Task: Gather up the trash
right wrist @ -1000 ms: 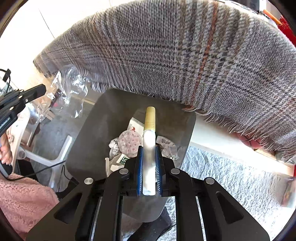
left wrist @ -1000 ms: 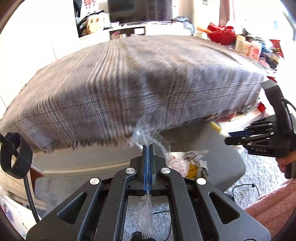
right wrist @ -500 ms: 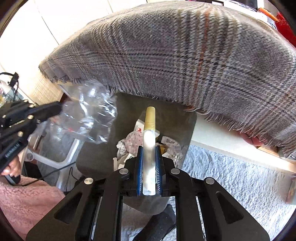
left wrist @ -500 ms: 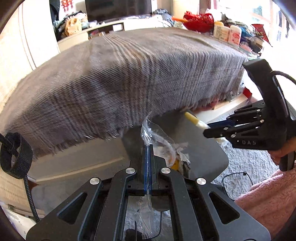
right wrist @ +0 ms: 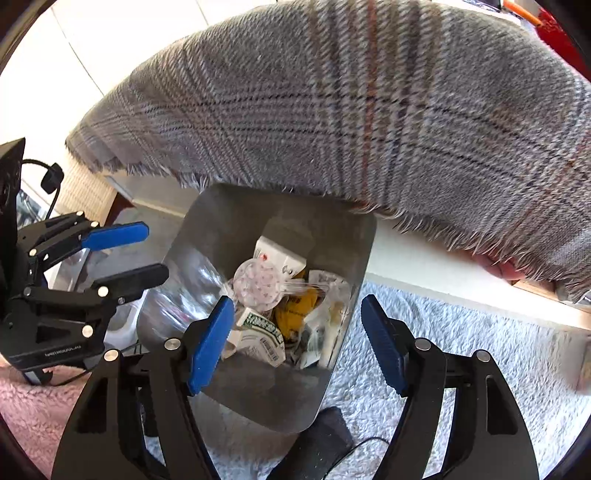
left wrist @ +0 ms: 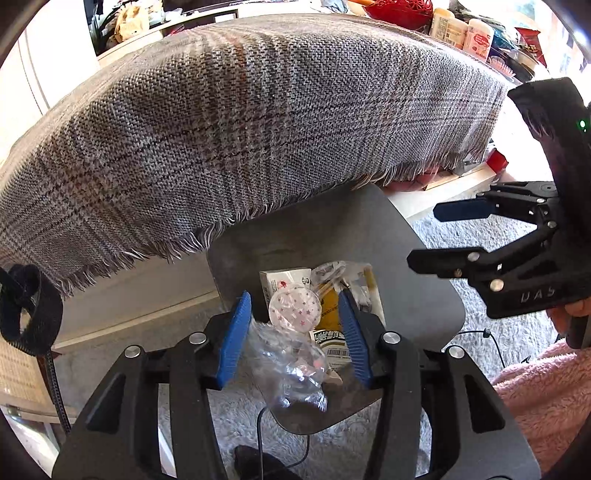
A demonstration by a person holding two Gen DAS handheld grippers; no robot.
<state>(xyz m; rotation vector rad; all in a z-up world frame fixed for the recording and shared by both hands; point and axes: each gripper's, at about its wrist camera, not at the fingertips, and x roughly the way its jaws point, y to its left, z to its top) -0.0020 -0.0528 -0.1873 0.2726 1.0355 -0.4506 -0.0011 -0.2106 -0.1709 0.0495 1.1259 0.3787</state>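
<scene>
A grey trash bin (left wrist: 417,258) (right wrist: 221,225) stands on the floor under the table edge, holding cartons, wrappers and a round star-patterned lid (left wrist: 294,308) (right wrist: 258,284). My left gripper (left wrist: 293,325) is open above the bin; a crumpled clear plastic wrapper (left wrist: 291,369) is loose between its fingers, falling by the bin's near wall, blurred in the right wrist view (right wrist: 181,291). My right gripper (right wrist: 295,332) is open and empty over the bin; it shows at the right of the left wrist view (left wrist: 439,236). A white tube (right wrist: 330,332) lies inside the bin.
A grey plaid fringed cloth (left wrist: 240,129) (right wrist: 369,110) hangs over the table edge just above the bin. A pale shaggy rug (right wrist: 461,332) covers the floor. Bottles (left wrist: 461,33) and a red basket (left wrist: 399,7) sit on the far side. A cable (left wrist: 491,339) runs on the rug.
Both grippers have opened. The left let go of the clear plastic wrapper, which drops at the bin. The right let go of the white tube, which now lies in the bin.
</scene>
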